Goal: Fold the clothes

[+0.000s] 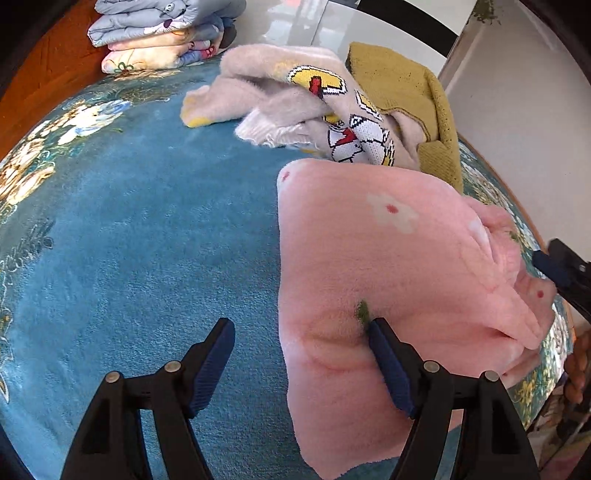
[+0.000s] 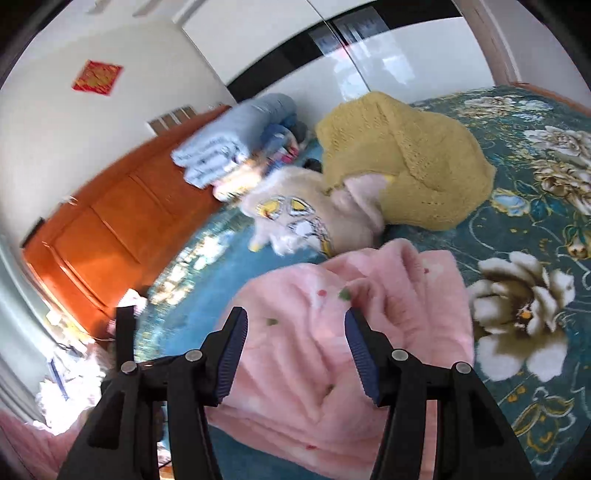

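Observation:
A pink fleece garment point(image 1: 388, 266) with white flowers lies bunched on the blue floral bedspread point(image 1: 147, 240). My left gripper point(image 1: 301, 326) is open at its left edge, the right finger point(image 1: 388, 362) pressing on the fleece, the left finger over the bedspread. My right gripper point(image 2: 295, 317) is open just above the same pink garment point(image 2: 332, 350), holding nothing. It also shows at the right edge of the left wrist view point(image 1: 561, 266). A beige cartoon sweater point(image 1: 314, 107) and a mustard knit sweater point(image 1: 413, 99) lie crumpled behind.
A stack of folded quilts point(image 1: 159, 33) sits at the bed's far corner by the orange wooden headboard point(image 2: 103, 229). White wardrobe doors point(image 2: 369, 55) stand behind the bed. The bed's edge is close on the right of the left wrist view.

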Demonstrator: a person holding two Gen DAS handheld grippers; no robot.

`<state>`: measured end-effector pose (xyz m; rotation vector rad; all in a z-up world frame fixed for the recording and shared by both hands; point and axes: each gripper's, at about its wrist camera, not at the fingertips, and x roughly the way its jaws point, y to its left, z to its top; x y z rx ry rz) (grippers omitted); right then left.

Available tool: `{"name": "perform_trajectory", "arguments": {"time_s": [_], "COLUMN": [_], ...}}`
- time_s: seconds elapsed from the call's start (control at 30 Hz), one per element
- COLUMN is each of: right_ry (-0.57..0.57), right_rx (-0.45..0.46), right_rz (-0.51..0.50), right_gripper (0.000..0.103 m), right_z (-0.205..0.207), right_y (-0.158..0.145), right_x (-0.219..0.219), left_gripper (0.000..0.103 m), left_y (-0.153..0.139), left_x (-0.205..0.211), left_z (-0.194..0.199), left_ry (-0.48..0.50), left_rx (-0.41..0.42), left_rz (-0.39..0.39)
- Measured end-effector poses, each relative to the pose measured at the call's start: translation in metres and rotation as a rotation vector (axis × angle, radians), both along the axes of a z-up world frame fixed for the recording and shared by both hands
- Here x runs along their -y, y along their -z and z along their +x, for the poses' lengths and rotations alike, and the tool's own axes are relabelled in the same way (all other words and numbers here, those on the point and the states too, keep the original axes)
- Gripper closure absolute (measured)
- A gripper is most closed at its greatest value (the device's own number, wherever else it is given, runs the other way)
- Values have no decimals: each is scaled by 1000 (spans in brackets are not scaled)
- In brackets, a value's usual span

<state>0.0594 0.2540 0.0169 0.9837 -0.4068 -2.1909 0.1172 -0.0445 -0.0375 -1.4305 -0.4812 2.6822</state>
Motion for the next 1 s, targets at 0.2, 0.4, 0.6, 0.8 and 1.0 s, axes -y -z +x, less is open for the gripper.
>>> {"name": "perform_trajectory", "arguments": {"time_s": [0.2,0.4,0.6,0.8,1.0], "right_ry": [-20,34,6,195,227], "right_rx": [89,231,140,34,233], "right_rz": [223,266,219,114,199], "right_gripper": [47,60,95,95,95], "right_z": [-33,-56,-46,-58,-89], "right_y": [8,33,6,-44,34], "right_x": [36,33,34,-28,-32], "left_gripper": [25,25,25,23,23], "left_y": [5,9,6,5,5], "left_x": [9,14,13,6,5], "left_z": [1,0,3,2,2], "left_ry": [46,64,94,134,122], "left_rx": [-18,-27,-50,-57,-26], "left_rz": [80,148,175,208,217]}}
